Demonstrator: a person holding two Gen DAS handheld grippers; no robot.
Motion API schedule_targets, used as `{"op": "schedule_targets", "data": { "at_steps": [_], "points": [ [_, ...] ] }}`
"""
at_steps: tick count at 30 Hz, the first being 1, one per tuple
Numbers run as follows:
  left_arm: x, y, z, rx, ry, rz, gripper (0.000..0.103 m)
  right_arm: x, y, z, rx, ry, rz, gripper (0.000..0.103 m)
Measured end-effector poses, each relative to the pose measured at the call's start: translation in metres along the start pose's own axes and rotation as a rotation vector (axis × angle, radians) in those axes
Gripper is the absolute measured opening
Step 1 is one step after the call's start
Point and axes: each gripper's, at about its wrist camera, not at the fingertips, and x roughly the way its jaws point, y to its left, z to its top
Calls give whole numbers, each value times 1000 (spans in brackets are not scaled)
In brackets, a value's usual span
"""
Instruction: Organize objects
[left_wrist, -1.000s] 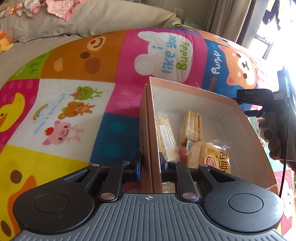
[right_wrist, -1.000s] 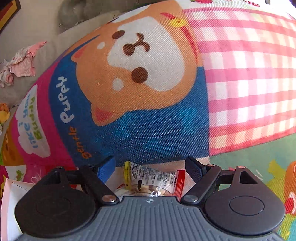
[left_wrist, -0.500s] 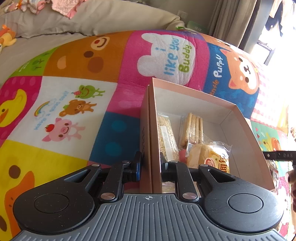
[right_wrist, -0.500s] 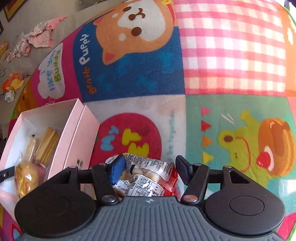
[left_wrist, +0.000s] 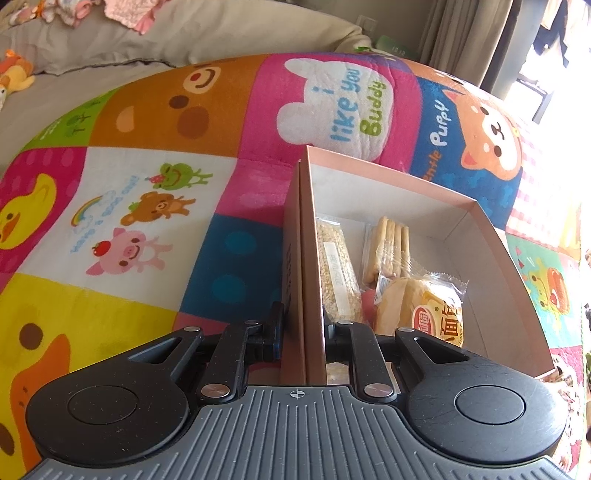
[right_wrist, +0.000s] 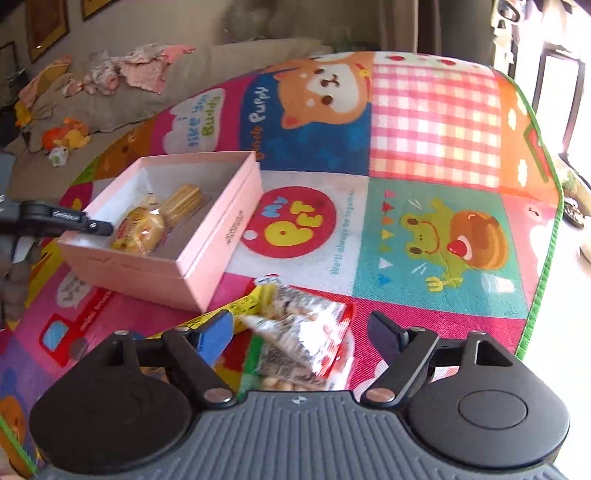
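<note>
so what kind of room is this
Most likely a home living room or child's play area: a cartoon play mat covers the floor, a soft toy and small clothes lie on a beige sofa.

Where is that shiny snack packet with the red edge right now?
In the right wrist view the snack packet lies on the play mat, low in the picture between the open fingers of the right gripper, just right of the pink box.

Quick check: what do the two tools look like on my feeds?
Both match: a ribbed grey body, two round black discs, black linkage arms with silver rivets. The right tool has one blue pad and one dark pad; the left tool shows a blue pad too. No cables or sleeves visible.
</note>
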Motion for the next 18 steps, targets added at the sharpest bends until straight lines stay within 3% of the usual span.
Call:
{"op": "schedule_targets", "data": {
  "at_steps": [2,9,12,18],
  "points": [
    [0,1,-1,-3,3,0,19,-7,10,-10,11,28,71,86],
    [-1,-2,-2,9,11,9,18,6,51,-44,-15,149,154,89],
    [-1,-3,0,14,15,13,18,3,68,-47,-53,157,218,89],
    [1,-2,1,10,8,19,17,4,80,-43,-102,104,98,93]
  ]
}}
